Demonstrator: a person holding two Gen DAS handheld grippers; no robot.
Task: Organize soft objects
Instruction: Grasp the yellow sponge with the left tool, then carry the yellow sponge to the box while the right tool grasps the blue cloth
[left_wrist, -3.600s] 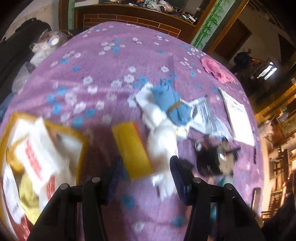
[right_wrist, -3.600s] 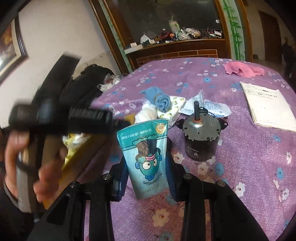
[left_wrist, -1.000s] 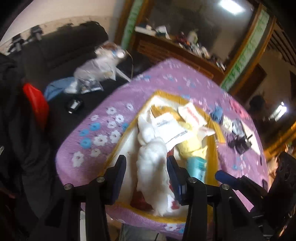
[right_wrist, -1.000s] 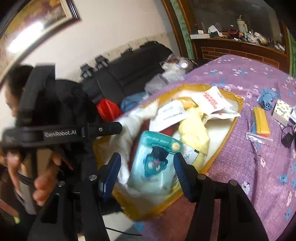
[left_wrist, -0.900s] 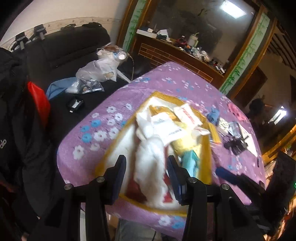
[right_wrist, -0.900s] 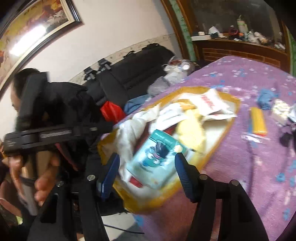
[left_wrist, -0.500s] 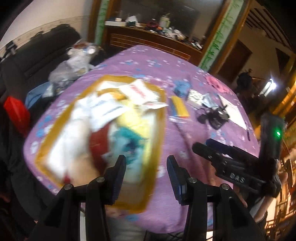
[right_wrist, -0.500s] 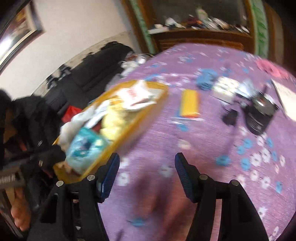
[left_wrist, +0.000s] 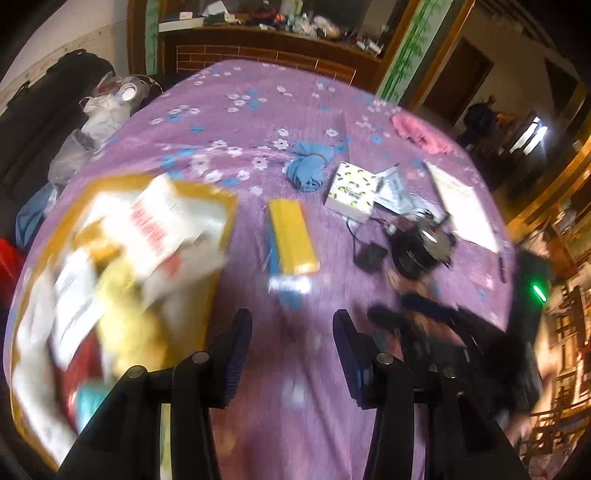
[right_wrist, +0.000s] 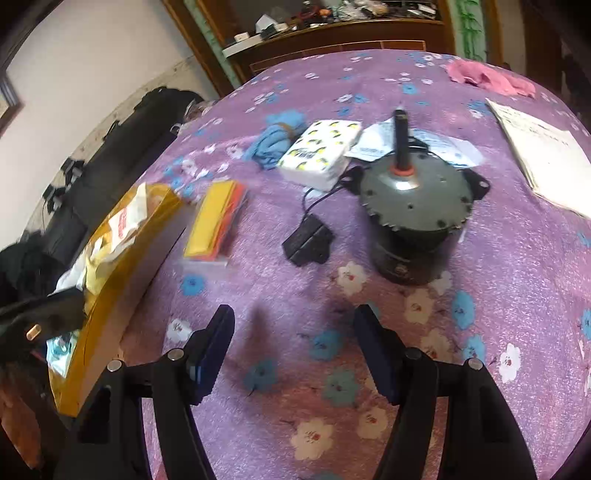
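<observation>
A yellow tray (left_wrist: 224, 218) full of soft packs and white cloth sits on the purple flowered tablecloth at the left; it also shows in the right wrist view (right_wrist: 110, 295). A yellow packet (left_wrist: 293, 236) (right_wrist: 214, 221), a blue cloth bundle (left_wrist: 306, 171) (right_wrist: 273, 138) and a white tissue pack with yellow print (left_wrist: 351, 188) (right_wrist: 319, 151) lie beyond. My left gripper (left_wrist: 291, 347) is open and empty above the cloth. My right gripper (right_wrist: 293, 343) is open and empty, near the motor.
A grey motor (right_wrist: 413, 206) (left_wrist: 421, 247) with an upright shaft and a black plug (right_wrist: 308, 242) stands mid-table. Papers (right_wrist: 543, 155), plastic bags (right_wrist: 436, 144) and a pink cloth (right_wrist: 487, 79) lie farther back. A black sofa (right_wrist: 122, 155) is off the left edge.
Both grippers have let go of their loads, the white cloth and the teal pouch, in the tray. Both have swung right, toward the middle of the table.
</observation>
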